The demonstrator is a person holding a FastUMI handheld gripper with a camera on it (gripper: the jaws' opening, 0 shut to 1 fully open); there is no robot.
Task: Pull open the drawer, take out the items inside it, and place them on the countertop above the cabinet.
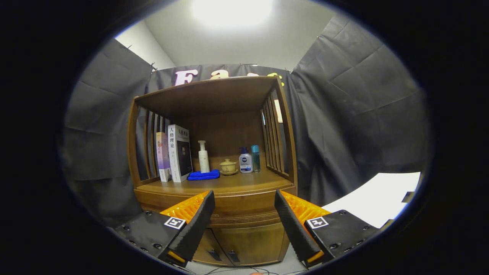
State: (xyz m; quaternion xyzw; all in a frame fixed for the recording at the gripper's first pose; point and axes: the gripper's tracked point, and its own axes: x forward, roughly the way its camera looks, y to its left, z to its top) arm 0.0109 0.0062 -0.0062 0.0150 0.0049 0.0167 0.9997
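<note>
Books (174,152): two stand upright at the left end of the countertop, left of centre in the frame, leaning against the slatted side.
Blue cloth (203,175): folded flat on the countertop, just right of the books, in front of the pump bottle.
White pump bottle (203,156): upright behind the cloth, near the back panel.
Lidded cup (228,166): small, yellowish, on a saucer at the middle of the countertop.
Lotion bottle (246,160): white with a blue cap, right of the cup.
Teal bottle (255,157): slim, upright, touching or just beside the lotion bottle.
Countertop (244,183): wooden shelf surface of the cabinet (214,95), centre of the frame.
Drawer (244,208): shut, its front directly under the countertop, between and beyond the fingertips.
Lower doors (248,244): closed, bottom centre.
Gripper (244,202): fingers spread wide, nothing between them, tips short of the drawer front.
White surface (378,198): lower right of the frame, beside the cabinet.
</note>
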